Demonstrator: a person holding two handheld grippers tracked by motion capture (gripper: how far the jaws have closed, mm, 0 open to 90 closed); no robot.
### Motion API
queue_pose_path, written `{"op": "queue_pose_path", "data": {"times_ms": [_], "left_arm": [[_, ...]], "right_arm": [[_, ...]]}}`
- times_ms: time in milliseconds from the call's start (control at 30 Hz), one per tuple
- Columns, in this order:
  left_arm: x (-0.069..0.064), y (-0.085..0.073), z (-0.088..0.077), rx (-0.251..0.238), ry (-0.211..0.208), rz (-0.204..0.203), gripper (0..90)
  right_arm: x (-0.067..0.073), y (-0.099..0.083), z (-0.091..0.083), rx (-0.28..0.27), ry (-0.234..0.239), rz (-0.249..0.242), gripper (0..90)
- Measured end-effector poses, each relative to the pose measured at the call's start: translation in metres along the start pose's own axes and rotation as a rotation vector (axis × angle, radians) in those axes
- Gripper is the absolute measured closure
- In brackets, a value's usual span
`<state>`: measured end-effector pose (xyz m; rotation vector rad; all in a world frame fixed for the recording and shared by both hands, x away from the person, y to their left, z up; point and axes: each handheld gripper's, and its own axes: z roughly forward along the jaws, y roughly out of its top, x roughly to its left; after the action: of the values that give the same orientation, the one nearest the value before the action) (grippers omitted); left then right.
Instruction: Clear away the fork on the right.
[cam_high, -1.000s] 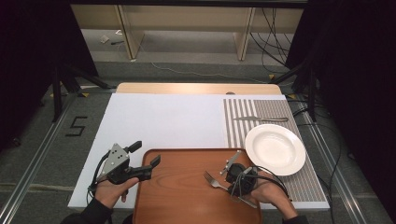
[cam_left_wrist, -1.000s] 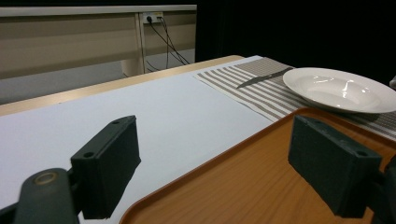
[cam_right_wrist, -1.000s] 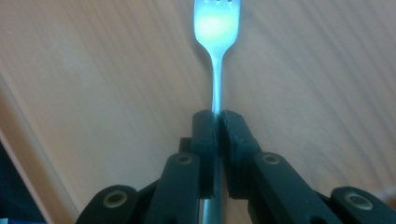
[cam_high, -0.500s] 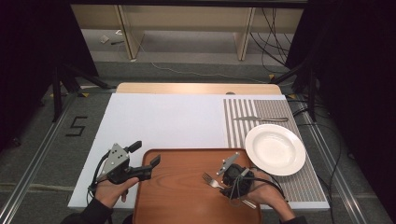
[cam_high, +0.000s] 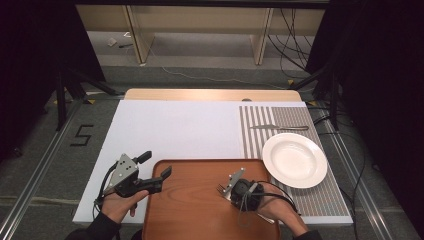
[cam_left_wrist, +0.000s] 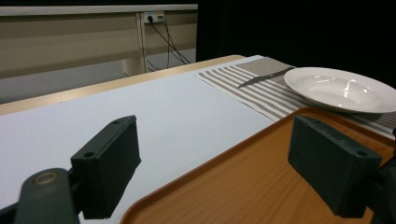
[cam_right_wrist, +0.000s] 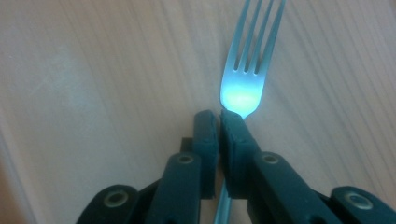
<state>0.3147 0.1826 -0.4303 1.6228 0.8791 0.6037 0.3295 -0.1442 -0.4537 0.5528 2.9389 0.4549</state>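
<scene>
Lying on the wooden tray (cam_high: 200, 200), fork (cam_right_wrist: 246, 70) was clamped at its neck by the right hand-held gripper (cam_right_wrist: 219, 119), jaws having just closed onto it, left hand-held gripper (cam_high: 155, 167) was held apart at the tray's left edge, white plate (cam_high: 294, 160) just right of the tray.

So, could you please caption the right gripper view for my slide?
Right gripper shut on a fork's neck above the wooden tray.

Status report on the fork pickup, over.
Right gripper fingers just closed, shut on the fork at its neck, over the tray. Left gripper open, nothing in it. Plate and knife sit apart, out of the way.
</scene>
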Motion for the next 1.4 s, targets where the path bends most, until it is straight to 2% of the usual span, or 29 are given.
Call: {"op": "queue_pose_path", "data": {"times_ms": [133,433,467,633,767,1067,1367,1400], "left_arm": [[0.0,0.0,0.0,0.003,-0.001,0.0,16.3],[0.0,0.0,0.0,0.004,0.001,-0.001,16.3],[0.0,0.0,0.0,0.003,0.0,0.0,16.3],[0.0,0.0,0.0,0.001,-0.001,0.0,16.4],[0.0,0.0,0.0,-0.002,-0.002,0.0,16.3],[0.0,0.0,-0.001,-0.001,0.0,-0.003,16.4],[0.0,0.0,0.0,0.005,0.004,-0.004,16.4],[0.0,0.0,0.0,0.006,0.004,-0.005,16.4]], "right_arm": [[-0.002,0.001,0.002,0.024,-0.033,-0.008,89.9],[-0.009,-0.001,0.001,0.039,-0.064,0.011,90.0],[-0.011,-0.002,0.001,0.044,-0.064,0.024,90.0],[-0.016,-0.004,0.001,0.045,-0.082,0.019,90.0],[-0.02,-0.007,-0.001,0.055,-0.1,0.044,90.0],[-0.03,-0.015,-0.003,0.068,-0.118,0.079,90.0],[-0.034,-0.02,-0.005,0.083,-0.137,0.086,90.0],[-0.034,-0.021,-0.005,0.087,-0.134,0.101,90.0]]}}
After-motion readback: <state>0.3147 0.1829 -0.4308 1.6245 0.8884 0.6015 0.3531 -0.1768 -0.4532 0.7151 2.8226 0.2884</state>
